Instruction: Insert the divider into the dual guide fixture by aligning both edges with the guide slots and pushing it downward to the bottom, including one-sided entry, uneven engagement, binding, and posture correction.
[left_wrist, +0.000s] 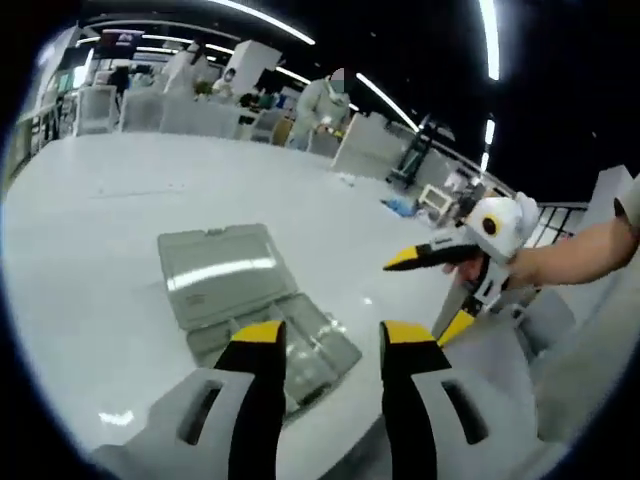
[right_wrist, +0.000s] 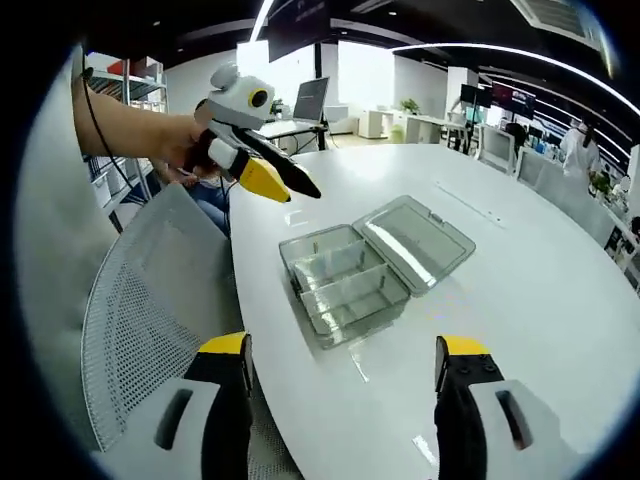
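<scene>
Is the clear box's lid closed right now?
No. In the right gripper view the clear box lies open, its lid folded flat on the white table.

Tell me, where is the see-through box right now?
The clear box lies open on the white table, mid right gripper view, near the table edge by the mesh chair.

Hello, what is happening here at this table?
A person holds a pair of tongs in each hand above a white table. A clear plastic compartment box lies open on it, its lid folded flat to the side. The left tongs and the right tongs both hang in the air beside the box, open, holding nothing. A mesh chair stands at the table edge.
</scene>
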